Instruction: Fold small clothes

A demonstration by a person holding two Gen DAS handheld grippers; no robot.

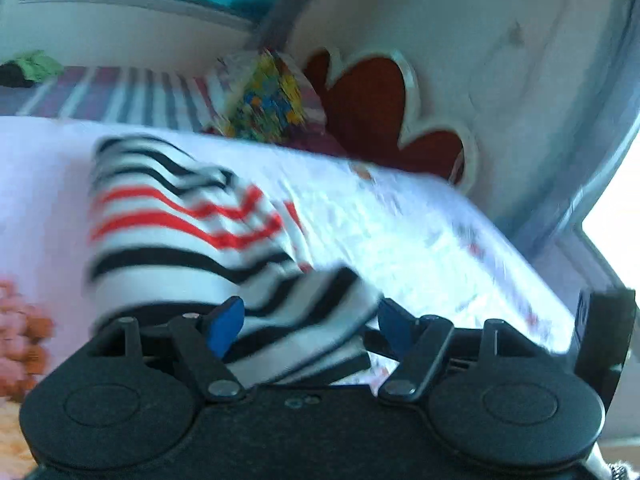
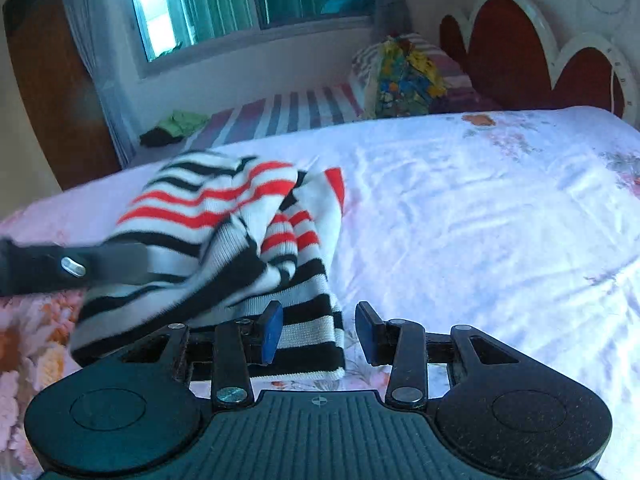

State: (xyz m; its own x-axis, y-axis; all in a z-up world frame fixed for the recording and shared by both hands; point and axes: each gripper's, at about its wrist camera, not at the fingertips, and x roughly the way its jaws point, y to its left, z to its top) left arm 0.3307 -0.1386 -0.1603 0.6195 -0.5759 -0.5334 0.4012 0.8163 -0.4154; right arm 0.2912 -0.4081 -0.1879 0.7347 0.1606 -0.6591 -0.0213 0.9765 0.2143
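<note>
A small knitted garment (image 1: 180, 236) with black, red and white stripes lies bunched on the bed. In the left wrist view my left gripper (image 1: 310, 326) stands open, its blue pads (image 1: 226, 326) wide apart, with the garment's black-and-white end lying loosely between them. In the right wrist view the same garment (image 2: 224, 240) is heaped at left of centre. My right gripper (image 2: 320, 332) is open over the hem corner; the left pad (image 2: 272, 332) overlaps the cloth and the right pad stands clear of it. A blurred black part of the left gripper (image 2: 44, 266) crosses the garment's left side.
The bed has a white floral sheet (image 2: 480, 220) and pink-orange flowers at the left. A colourful bag (image 2: 404, 76) sits by the red and white headboard (image 2: 516, 52). Behind are a striped mattress (image 2: 288, 116), a green cloth (image 2: 180, 124) and a window (image 2: 248, 0).
</note>
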